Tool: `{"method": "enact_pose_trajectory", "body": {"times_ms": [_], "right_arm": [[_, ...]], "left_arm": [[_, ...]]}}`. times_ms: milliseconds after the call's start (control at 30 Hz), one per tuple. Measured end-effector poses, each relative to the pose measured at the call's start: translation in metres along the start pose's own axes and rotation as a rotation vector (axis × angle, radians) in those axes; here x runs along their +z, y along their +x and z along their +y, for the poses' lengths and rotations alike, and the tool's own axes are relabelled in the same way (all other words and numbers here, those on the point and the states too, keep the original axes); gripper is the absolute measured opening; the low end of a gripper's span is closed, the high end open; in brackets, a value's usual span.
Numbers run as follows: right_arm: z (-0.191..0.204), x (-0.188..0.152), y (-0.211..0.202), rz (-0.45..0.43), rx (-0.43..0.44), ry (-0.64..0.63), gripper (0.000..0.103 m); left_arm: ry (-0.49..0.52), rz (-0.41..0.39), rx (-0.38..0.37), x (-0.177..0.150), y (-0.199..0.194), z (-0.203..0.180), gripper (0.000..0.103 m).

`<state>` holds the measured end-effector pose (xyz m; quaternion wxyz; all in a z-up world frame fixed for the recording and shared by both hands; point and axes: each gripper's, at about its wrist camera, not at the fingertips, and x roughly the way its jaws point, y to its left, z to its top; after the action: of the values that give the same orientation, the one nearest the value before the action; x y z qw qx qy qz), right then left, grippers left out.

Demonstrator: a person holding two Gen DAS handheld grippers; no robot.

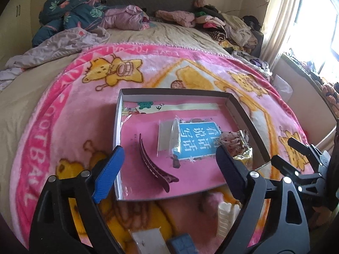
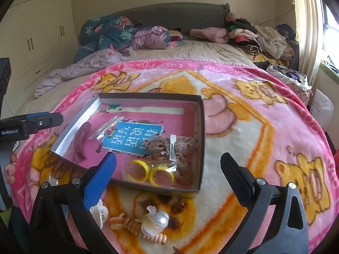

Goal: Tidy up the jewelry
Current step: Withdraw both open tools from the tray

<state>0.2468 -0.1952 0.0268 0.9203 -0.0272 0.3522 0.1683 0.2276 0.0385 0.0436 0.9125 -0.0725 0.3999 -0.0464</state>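
Observation:
A shallow cardboard box lies on the pink blanket. In it are a maroon hair clip, a small clear bag, a spotted bow clip and two yellow rings in a bag. My left gripper is open and empty just above the box's near edge. My right gripper is open and empty over the box's near right corner. A pearl claw clip, a peach claw clip and a white clip lie on the blanket below it.
A white comb clip, a white card and a blue block lie on the blanket near the left gripper. Piled clothes and bedding sit at the bed's head. A window is at right.

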Motion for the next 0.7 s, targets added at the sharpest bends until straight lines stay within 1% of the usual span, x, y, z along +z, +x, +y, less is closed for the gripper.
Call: {"method": "enact_pose_trajectory", "body": {"times_ms": [33,200,333,700], "right_arm": [[-0.001,0.000,-0.003,-0.005,-0.003,0.001,0.096],[-0.002,-0.001,-0.018,-0.027,-0.014,-0.002,0.096],[0.000,-0.006,-0.028,-0.037,-0.015,-0.006,0.096],[0.008,-0.016,-0.050,-0.052,-0.002,-0.028,0.096]], "left_arm": [[-0.001,-0.005,0.001,-0.002,-0.003,0.000,0.083],[0.006,-0.028,0.002,-0.008,-0.018,-0.005,0.084],[0.011,-0.046,0.003,-0.014,-0.028,-0.008,0.087],[0.015,-0.056,0.002,-0.031,-0.045,-0.012,0.087]]}}
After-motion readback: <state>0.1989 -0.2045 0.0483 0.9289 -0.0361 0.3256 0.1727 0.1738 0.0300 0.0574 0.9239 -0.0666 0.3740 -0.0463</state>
